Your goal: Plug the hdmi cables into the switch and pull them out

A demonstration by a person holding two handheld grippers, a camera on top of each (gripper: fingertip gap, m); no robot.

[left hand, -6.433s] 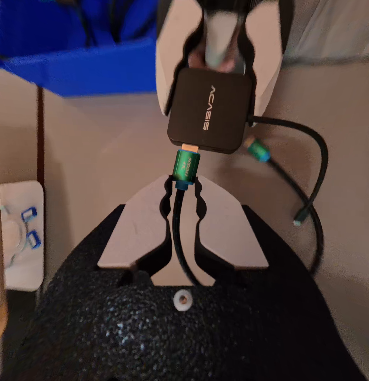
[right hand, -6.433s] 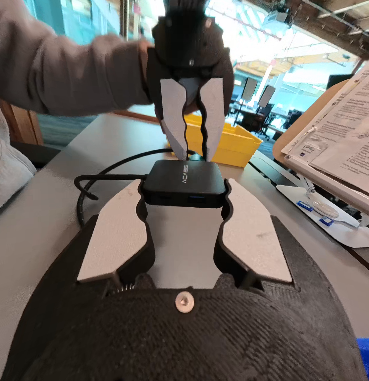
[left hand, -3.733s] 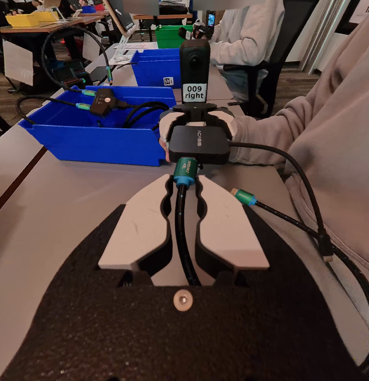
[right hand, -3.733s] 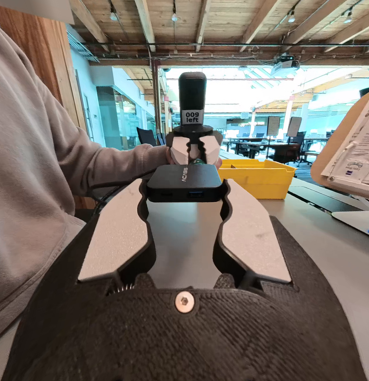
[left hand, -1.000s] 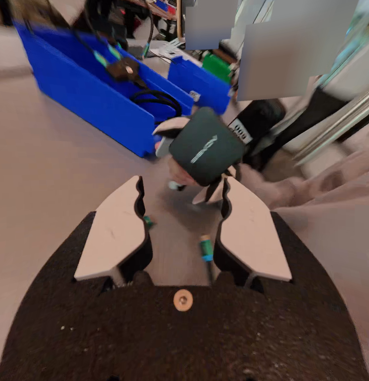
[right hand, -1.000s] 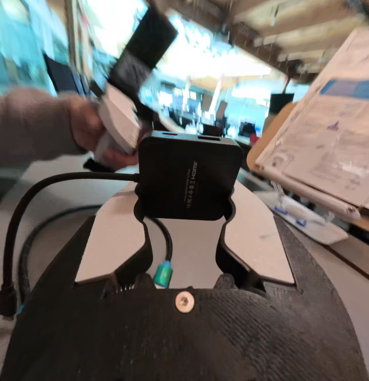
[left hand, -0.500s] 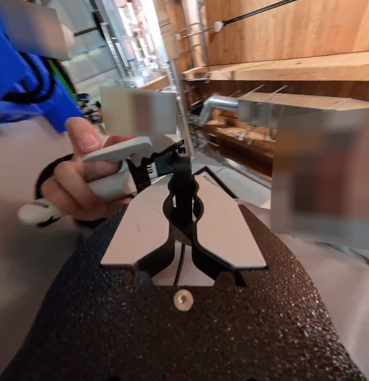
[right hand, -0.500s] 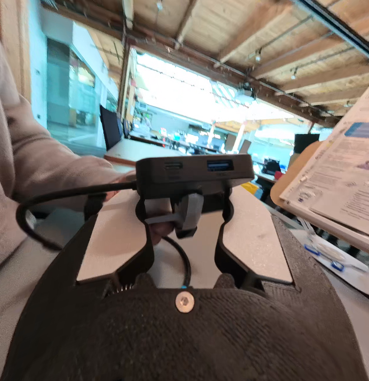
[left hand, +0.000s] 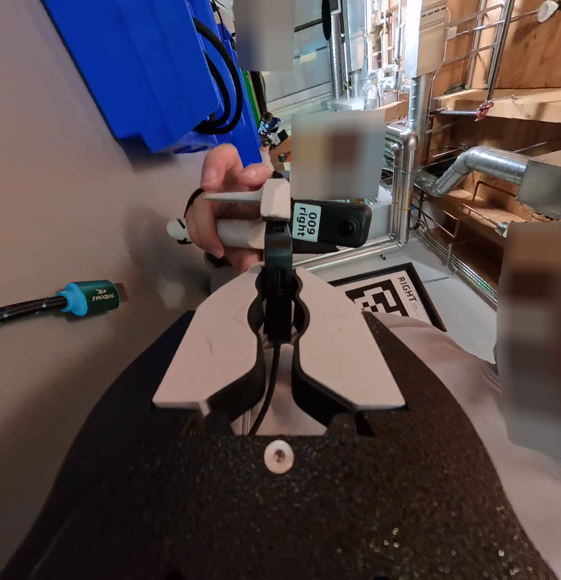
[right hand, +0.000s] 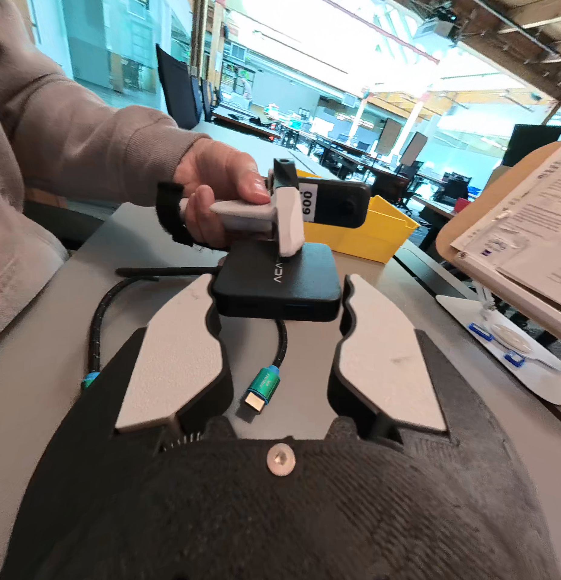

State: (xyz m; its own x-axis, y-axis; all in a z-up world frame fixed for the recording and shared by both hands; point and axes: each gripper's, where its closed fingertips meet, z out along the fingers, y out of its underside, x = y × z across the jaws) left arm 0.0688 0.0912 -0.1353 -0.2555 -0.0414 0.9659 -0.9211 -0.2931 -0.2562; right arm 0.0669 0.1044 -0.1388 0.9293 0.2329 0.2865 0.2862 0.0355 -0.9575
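Observation:
The black switch [right hand: 304, 276] is held level just above the table. My right gripper [right hand: 277, 282] is shut on its near end, one finger on each side. My left gripper [left hand: 277, 282] is turned on its side and shut on the far end, where the switch [left hand: 276, 314] shows edge-on. Its upper finger [right hand: 288, 226] lies on the switch's top. One green HDMI plug [right hand: 263, 389] lies loose on the table under the switch. It also shows in the left wrist view [left hand: 91, 298]. A second green plug [right hand: 88, 381] is partly hidden behind my right gripper's finger. No HDMI plug shows in the switch.
The switch's own black cord [right hand: 166, 271] trails to the left. A yellow bin [right hand: 367, 238] stands behind, and a blue bin [left hand: 147, 78] holds cables. A stand with papers [right hand: 524, 235] and its white base [right hand: 508, 345] are on the right. A patterned card [left hand: 389, 295] lies nearby.
The left gripper let go of the HDMI plug it held in the switch and has shut on the switch. In the last half second the switch came down level, close over the table.

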